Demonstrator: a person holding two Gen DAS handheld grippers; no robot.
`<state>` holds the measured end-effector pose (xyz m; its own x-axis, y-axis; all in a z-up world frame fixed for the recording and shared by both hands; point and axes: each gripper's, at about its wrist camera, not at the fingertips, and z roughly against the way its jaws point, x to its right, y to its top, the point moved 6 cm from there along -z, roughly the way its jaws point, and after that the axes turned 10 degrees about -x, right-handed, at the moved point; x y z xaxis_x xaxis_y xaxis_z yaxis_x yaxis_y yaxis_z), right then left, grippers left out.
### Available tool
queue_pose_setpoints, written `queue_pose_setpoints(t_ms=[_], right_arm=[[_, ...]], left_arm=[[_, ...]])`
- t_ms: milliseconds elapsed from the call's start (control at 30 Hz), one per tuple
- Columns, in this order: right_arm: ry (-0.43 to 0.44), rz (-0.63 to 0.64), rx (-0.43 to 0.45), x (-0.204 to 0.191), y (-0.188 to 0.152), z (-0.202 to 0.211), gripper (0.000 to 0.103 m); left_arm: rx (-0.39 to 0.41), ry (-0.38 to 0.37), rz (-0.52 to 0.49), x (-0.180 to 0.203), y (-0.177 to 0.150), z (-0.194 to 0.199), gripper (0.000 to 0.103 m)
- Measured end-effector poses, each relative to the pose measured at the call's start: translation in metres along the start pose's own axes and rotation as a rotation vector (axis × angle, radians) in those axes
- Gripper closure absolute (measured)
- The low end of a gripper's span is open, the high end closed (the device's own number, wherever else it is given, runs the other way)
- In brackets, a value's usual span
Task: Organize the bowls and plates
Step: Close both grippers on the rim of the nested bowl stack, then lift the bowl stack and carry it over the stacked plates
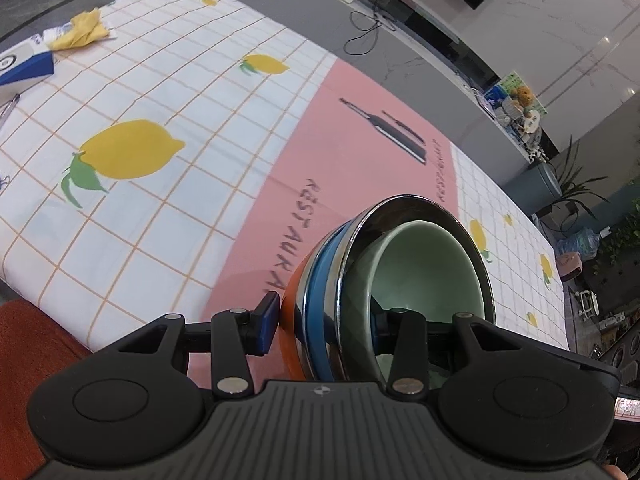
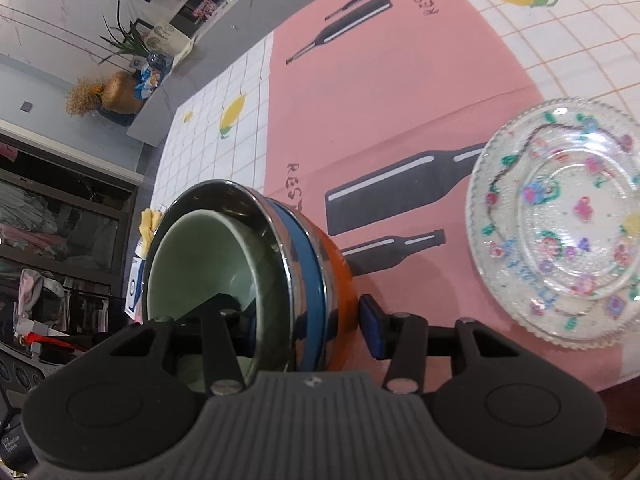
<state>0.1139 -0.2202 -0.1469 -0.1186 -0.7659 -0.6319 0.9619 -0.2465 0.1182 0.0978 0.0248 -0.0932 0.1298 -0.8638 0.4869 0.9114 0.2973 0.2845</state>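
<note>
**Bowl stack carried by both tools, plate waiting on the desk**

While both tools clamp the same nest of bowls, the step in hand seems to be the carrying of that nest to its place. The left tool (image 1: 324, 330) grips the stack's rim: one blue pad (image 1: 267, 322) presses on the orange outer wall and the other finger reaches inside the green bowl (image 1: 424, 264). The right tool (image 2: 310, 332) does the same from the opposite side, with its blue pad (image 2: 373, 328) against the orange bowl (image 2: 342, 284) and its other finger inside the green one. So each tool is clenched on the bowl stack (image 2: 248, 264), which appears to be four bowls nested: green inside steel, then blue, then orange. In both views the stack is tilted and seems to be off the cloth, though I cannot tell this surely.

To the right of the stack, well apart from it, a glass plate (image 2: 560, 224) with painted flowers lies flat on the pink part of the cloth (image 2: 400, 112) covering the desk.

I judge the next move is to set the stack down level, perhaps on or beside the plate. It calls for both hands to move together, because unequal motion could twist the rim out of the pads or let the inner bowls slip.
</note>
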Motion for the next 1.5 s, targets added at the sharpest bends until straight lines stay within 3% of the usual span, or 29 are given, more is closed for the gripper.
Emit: queue_pose_setpoints(t_ms=[767, 1100, 1500], right_arm=[[-0.044, -0.068, 0.160, 0.078, 0.023, 0.124, 0.055], [-0.072, -0.130, 0.136, 0.120, 0.037, 0.124, 0.055], [-0.063, -0.156, 0.107, 0.137, 0.043, 0.104, 0.055]], left_arm=[[-0.056, -0.115, -0.159, 0.132, -0.020, -0.040, 0.056], [-0.133, -0.104, -0.163, 0.144, -0.027, -0.078, 0.056], [-0.154, -0.074, -0.161, 0.140, -0.028, -0.097, 0.056]])
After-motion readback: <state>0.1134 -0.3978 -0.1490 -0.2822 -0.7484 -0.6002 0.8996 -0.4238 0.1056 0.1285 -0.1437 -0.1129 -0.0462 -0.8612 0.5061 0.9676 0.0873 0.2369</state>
